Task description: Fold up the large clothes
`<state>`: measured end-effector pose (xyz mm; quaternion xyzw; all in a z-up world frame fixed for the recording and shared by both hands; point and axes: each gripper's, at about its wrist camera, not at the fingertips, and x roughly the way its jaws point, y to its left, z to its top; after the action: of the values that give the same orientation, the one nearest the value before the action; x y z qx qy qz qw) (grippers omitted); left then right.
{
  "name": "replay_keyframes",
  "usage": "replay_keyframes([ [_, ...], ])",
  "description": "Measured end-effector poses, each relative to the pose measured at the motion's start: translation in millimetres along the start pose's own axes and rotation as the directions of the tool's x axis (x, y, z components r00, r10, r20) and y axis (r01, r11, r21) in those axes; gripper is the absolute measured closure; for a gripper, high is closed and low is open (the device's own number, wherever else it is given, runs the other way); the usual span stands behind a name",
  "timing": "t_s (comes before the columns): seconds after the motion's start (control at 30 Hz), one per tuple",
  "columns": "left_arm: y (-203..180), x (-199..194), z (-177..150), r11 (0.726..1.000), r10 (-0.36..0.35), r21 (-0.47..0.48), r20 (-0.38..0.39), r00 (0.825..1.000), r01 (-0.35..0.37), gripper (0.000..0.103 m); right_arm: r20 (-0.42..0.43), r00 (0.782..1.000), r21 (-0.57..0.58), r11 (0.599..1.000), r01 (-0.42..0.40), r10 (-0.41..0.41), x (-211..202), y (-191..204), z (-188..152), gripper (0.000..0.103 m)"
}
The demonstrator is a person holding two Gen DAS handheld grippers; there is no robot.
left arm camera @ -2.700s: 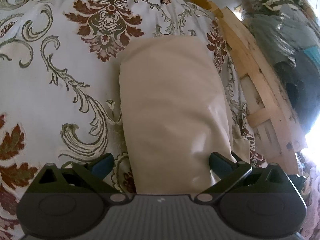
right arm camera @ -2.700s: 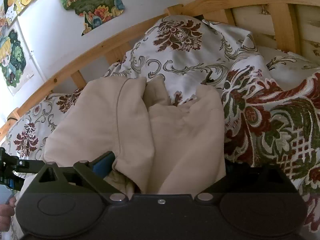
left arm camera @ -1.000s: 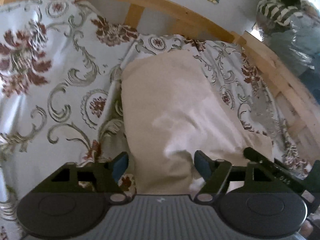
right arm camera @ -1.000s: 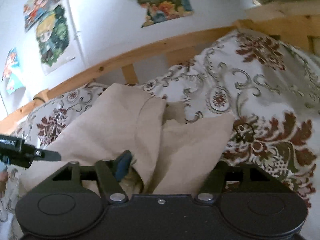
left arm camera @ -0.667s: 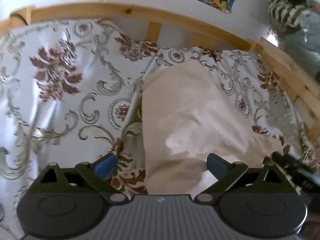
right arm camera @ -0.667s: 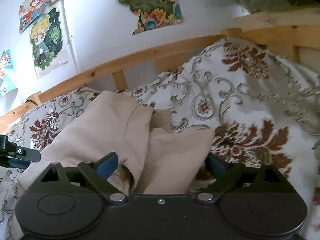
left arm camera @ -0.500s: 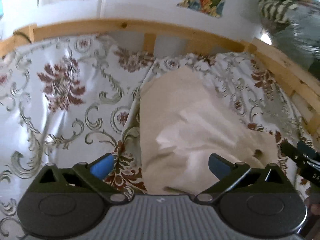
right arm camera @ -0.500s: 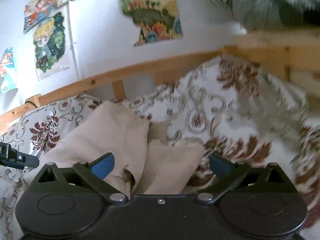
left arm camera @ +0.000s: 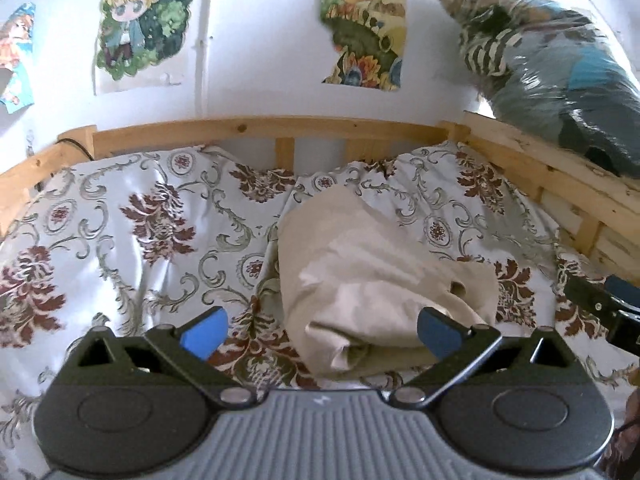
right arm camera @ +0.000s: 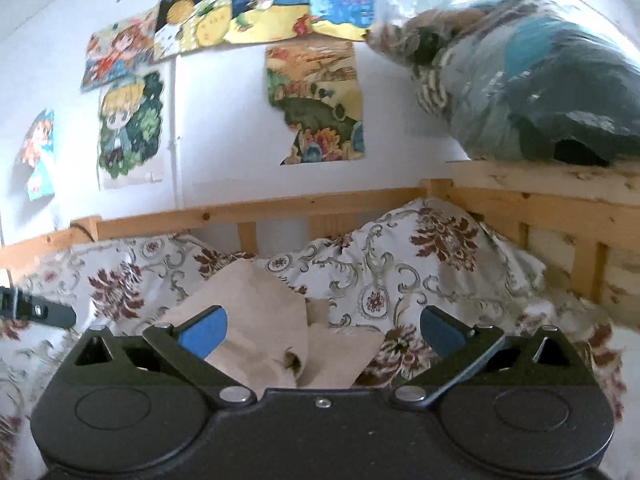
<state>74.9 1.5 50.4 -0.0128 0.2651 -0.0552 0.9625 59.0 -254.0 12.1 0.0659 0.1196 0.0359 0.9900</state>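
Beige folded garment [left arm camera: 372, 276] lies on floral bedspread [left arm camera: 120, 240], centre of left wrist view, toward 12 o'clock of left gripper [left arm camera: 320, 334]; jaws spread wide after just opening, nothing gripped, cloth apart from blue pads [left arm camera: 204, 330]; right gripper [right arm camera: 322, 332] also wide after just opening, empty, garment below it at 11 o'clock; wooden bed rail [left arm camera: 260, 126] at 12; cartoon posters [right arm camera: 132, 128] on wall; plastic-wrapped bundle [left arm camera: 560, 68] at 2 o'clock.

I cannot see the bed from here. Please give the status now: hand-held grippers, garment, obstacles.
Left hand-held gripper open, empty. Right hand-held gripper open, empty. Beige garment folded, lying on floral bedspread, released. Nothing in the way.
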Motion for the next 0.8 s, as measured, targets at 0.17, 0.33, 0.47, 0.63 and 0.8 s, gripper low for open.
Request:
replay_keyframes([
  [0.17, 0.2, -19.1, -23.2, 1.000, 0.008, 0.021, 0.013, 1.000, -0.008, 0.001, -0.047, 0.999, 0.039, 0.999, 0.017, -0.016, -38.2, 18.6, -13.6, 0.001],
  [0.33, -1.4, -19.7, -46.7, 0.999, 0.036, 0.014, 0.005, 0.999, -0.036, 0.001, -0.082, 0.997, -0.041, 0.999, 0.006, -0.009, -48.7, 36.5, -26.0, 0.001],
  [0.47, 4.0, -17.8, -48.5, 0.999, 0.037, -0.012, -0.013, 0.999, -0.037, 0.001, -0.087, 0.996, -0.053, 0.999, 0.006, -0.011, -46.3, 38.8, -27.6, 0.001],
  [0.63, 7.8, -18.0, -48.7, 0.999, 0.045, -0.023, -0.004, 0.999, -0.046, 0.001, -0.102, 0.995, -0.044, 0.999, 0.007, -0.011, -42.2, 36.9, -29.6, 0.001],
  [0.8, 6.3, -16.3, -50.4, 0.998, 0.055, -0.010, -0.007, 0.998, -0.055, 0.001, -0.101, 0.995, -0.033, 0.999, 0.012, -0.016, -40.8, 35.2, -29.1, 0.001],
])
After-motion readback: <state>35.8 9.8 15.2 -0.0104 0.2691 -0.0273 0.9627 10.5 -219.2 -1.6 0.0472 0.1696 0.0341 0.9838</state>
